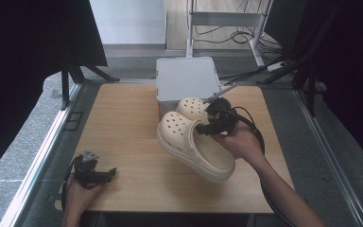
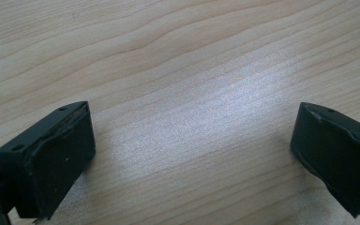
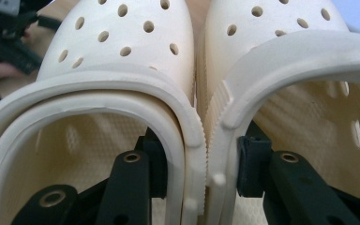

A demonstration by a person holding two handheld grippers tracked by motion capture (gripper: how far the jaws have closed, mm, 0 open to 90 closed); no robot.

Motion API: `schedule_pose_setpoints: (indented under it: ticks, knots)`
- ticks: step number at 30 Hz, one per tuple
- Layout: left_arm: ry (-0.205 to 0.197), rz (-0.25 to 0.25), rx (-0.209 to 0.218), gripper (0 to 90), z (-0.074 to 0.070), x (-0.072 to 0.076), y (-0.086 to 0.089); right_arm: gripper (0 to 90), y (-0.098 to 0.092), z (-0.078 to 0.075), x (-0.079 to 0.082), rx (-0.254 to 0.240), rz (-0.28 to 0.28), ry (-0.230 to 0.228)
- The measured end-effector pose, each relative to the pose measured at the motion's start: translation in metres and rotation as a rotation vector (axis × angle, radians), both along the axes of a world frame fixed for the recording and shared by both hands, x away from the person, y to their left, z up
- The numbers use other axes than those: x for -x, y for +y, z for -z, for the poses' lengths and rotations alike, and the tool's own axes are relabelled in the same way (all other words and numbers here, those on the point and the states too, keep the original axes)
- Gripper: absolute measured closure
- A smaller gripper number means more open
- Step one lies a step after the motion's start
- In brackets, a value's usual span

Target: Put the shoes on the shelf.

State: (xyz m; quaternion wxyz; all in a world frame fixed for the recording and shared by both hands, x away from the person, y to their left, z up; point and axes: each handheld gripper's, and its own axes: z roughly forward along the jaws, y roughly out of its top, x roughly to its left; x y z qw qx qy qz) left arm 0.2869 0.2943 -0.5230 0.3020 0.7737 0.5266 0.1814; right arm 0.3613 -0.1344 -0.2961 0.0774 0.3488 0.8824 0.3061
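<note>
Two cream perforated clogs are held side by side above the wooden table (image 1: 123, 123). The nearer clog (image 1: 196, 146) tilts toward the front edge, and the farther clog (image 1: 192, 108) sits behind it by the box. My right gripper (image 1: 212, 124) is shut on both. In the right gripper view one jaw sits inside the left clog (image 3: 122, 47) and the other inside the right clog (image 3: 272, 28), so the right gripper (image 3: 199, 164) presses their inner walls together. My left gripper (image 1: 105, 174) rests at the table's front left, and the left gripper (image 2: 192, 136) stands open over bare wood.
A white lidded box (image 1: 186, 78) stands at the table's far edge, just behind the clogs. Beyond it are a metal frame (image 1: 227, 19) and cables on the floor. Dark curtains flank both sides.
</note>
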Motion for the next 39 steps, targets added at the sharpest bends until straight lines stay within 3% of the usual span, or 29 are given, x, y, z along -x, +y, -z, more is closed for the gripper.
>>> schedule_pose_setpoints:
  ticks: [3, 12, 16, 25, 39]
  knots:
    - [0.002, 0.001, 0.001, 0.0, 0.000, 0.000, 0.000, 63.4, 0.008, -0.011, -0.007, 0.016, 0.024, -0.025]
    - [0.006, 0.004, 0.002, 0.0, 0.000, 0.000, 0.000, 63.5, 0.021, -0.037, -0.028, -0.001, 0.086, -0.053]
    - [0.007, 0.004, 0.002, 0.0, 0.000, 0.000, 0.000, 63.6, 0.022, -0.045, -0.037, -0.001, 0.115, -0.049]
    - [0.006, 0.005, 0.001, 0.0, -0.001, 0.000, 0.001, 63.6, 0.026, -0.057, -0.063, 0.014, 0.216, -0.067]
    - [0.003, 0.002, 0.000, 0.0, 0.000, 0.000, 0.000, 63.5, 0.053, -0.064, -0.115, 0.013, 0.351, -0.078]
